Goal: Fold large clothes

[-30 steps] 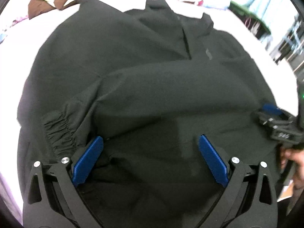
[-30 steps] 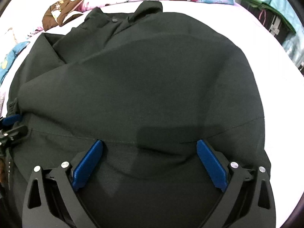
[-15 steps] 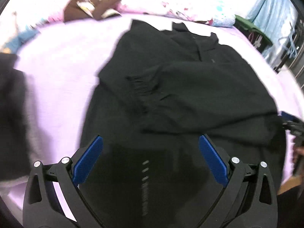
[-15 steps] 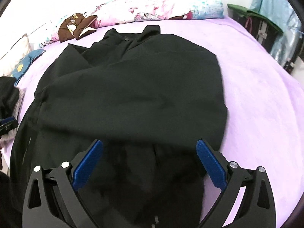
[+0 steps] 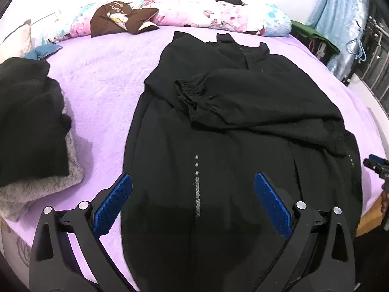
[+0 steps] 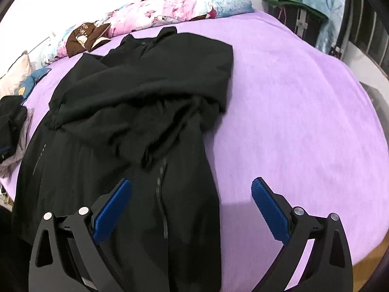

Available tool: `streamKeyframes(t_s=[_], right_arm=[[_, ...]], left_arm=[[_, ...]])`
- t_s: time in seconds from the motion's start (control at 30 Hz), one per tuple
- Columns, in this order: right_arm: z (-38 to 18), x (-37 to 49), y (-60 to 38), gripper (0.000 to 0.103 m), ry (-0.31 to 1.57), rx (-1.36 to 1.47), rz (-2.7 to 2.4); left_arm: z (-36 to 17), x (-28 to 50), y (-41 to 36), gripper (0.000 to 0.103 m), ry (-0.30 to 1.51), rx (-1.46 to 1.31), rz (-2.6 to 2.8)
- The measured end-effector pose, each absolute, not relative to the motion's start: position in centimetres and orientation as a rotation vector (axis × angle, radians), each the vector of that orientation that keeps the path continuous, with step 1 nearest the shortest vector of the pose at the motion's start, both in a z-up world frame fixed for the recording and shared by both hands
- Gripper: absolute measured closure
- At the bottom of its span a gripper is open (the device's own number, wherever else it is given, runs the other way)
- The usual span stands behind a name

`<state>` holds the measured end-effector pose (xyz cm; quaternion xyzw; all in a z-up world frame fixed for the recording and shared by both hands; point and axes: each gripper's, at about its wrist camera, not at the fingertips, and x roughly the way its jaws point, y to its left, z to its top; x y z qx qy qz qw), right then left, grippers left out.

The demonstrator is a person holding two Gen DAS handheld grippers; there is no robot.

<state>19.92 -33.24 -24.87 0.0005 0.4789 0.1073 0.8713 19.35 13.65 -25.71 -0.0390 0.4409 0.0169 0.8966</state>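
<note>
A large black jacket [image 5: 218, 146] lies flat on the purple bed, collar at the far end, hem toward me. One sleeve with an elastic cuff [image 5: 187, 92] is folded across its chest. My left gripper [image 5: 192, 202] is open and empty above the lower hem. The jacket also shows in the right wrist view [image 6: 136, 126], with the folded sleeve bunched across it. My right gripper [image 6: 190, 206] is open and empty above the jacket's right hem edge. The right gripper's tip shows at the far right of the left wrist view [image 5: 375, 166].
The purple bed cover [image 6: 291, 121] stretches bare to the right of the jacket. A stack of folded dark and grey clothes [image 5: 29, 131] sits at the left. Floral pillows [image 5: 218, 14] and a brown garment [image 5: 119, 19] line the far edge. Dark furniture [image 6: 299, 24] stands beyond the bed.
Both grippers have pulled back and up from the jacket, which was close beneath them a second ago. The jacket now lies whole in view with its sleeve folded across.
</note>
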Motion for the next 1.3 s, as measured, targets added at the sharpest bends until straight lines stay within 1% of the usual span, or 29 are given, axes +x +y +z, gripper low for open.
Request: streamKeyframes(t_s=[0.27,0.6,1.17,1.3], right_arm=[[-26.2,15.8,-32.3,0.006,1.046,-0.059,0.202],[-28.6,12.4,-33.3,0.006,1.112,-0.021,0.164],[-30.6,10.6,-35.4,0.006,1.18,0.082,0.126],[-31.7,10.6,-36.1,0.006,1.204,0.099,0.137]], left_arm=[[-26.4,17.0,14.0,0.006,0.944,-0.081,0.028],[-29.1,13.9,15.7,0.006,1.052,-0.148,0.004],[-31.8,11.0,18.5,0.006,1.153,-0.267,0.01],[-32.8,10.7,20.2,0.006,1.165,-0.337,0.003]])
